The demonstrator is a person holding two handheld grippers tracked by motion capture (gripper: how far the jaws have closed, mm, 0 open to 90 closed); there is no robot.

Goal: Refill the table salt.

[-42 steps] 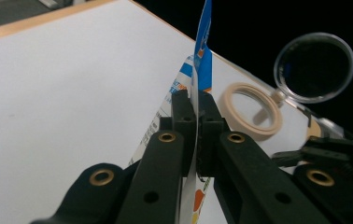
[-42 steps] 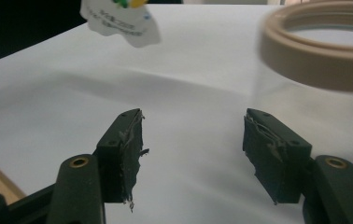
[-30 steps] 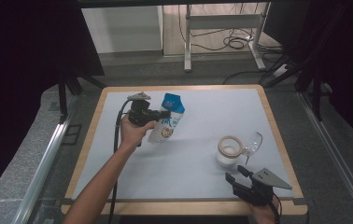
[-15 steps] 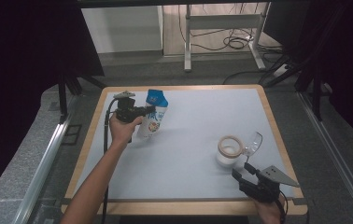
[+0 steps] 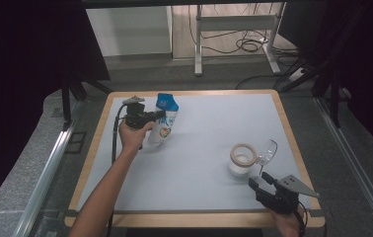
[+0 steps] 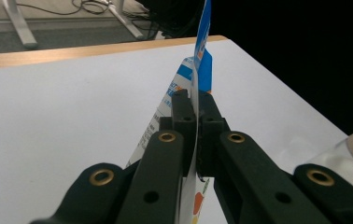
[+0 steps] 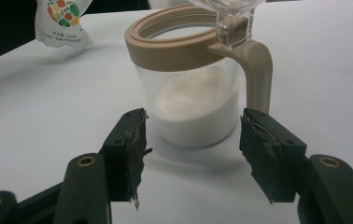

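A blue and white pouch (image 5: 164,121) stands near the table's left side, held upright. My left gripper (image 5: 159,117) is shut on its thin edge; in the left gripper view the pouch (image 6: 201,60) runs up between the closed jaws of that gripper (image 6: 194,100). At the right front stands a clear jar (image 5: 241,160) with a tan rim and a hinged clear lid open; the jar (image 7: 197,95) holds white powder. My right gripper (image 5: 258,182) is open just in front of the jar, and in its own view the gripper (image 7: 191,142) has its jaws apart, short of the glass.
The white table top (image 5: 209,128) has a wooden rim (image 5: 194,219). A table frame and cables (image 5: 246,44) lie on the floor beyond the far edge. Dark drapes hang at both sides.
My left gripper has carried the pouch leftward and slightly toward the front over the last second. My right gripper has shifted a little to the right, staying open near the jar.
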